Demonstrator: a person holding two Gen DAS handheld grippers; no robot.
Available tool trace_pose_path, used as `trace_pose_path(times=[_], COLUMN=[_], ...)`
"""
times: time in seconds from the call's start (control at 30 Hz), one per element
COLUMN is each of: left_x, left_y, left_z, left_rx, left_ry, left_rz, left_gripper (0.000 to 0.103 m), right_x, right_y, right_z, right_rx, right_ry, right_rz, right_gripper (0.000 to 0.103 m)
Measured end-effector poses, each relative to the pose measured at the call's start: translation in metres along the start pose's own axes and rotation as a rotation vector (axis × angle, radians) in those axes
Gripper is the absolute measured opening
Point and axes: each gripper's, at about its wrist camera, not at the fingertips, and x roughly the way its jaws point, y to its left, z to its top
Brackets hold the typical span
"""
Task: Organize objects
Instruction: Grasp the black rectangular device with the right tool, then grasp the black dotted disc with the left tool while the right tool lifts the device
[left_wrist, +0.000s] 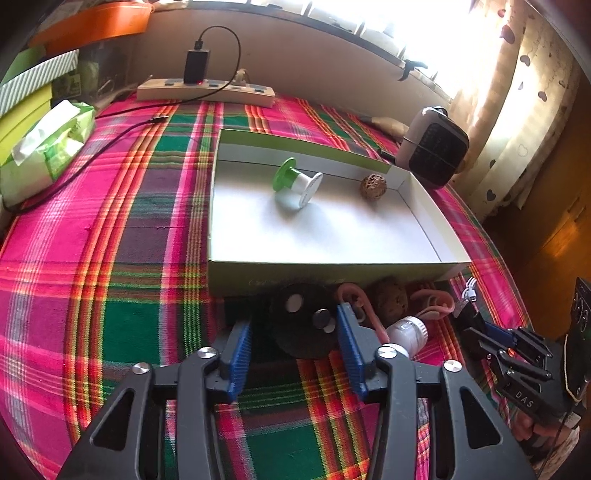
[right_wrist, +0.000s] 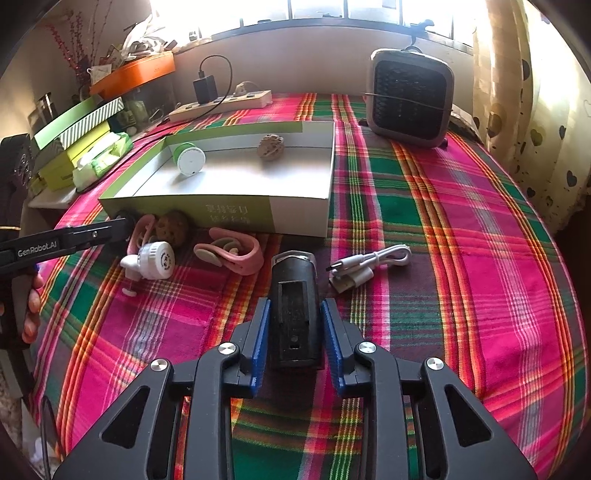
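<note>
My right gripper (right_wrist: 294, 306) is shut on a black oblong device (right_wrist: 295, 314) with a clear front end, low over the plaid cloth. My left gripper (left_wrist: 293, 317) is open around a black round disc (left_wrist: 303, 325) just in front of the box; the right pad sits against its edge and a dark gap shows on the left. The shallow green-and-white box (left_wrist: 332, 275) holds a green-and-white spool (left_wrist: 295, 182) and a walnut (left_wrist: 373, 187). Along the box front lie pink ear-hook headphones (right_wrist: 231, 254), a white round cap (right_wrist: 155, 260), a brown ball (right_wrist: 171, 227) and a white cable (right_wrist: 369, 264).
A grey fan heater (right_wrist: 410, 99) stands at the back right. A power strip (right_wrist: 221, 105) with a black charger lies by the wall, its cord trailing left. A tissue pack (right_wrist: 103, 160) and stacked boxes line the left edge. A curtain hangs on the right.
</note>
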Motion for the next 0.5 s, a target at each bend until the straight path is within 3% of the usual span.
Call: trace_pose_path(times=[0.1,0.5], left_x=[-0.0002,-0.0032], left_y=[0.0010,0.0020], left_z=[-0.0007,-0.0045], left_rx=[-0.006,-0.002], left_ry=[-0.001,-0.003], left_rz=[0.014,0.016], left_gripper=[0.029,0.029], right_x=[-0.0005,-0.0021], right_y=[0.0008,0.0029], right_z=[-0.0008,-0.0031], right_rx=[0.000,-0.005], right_ry=[-0.001,-0.001], right_rz=[0.003,0.012], right_gripper=[0.029,0.029])
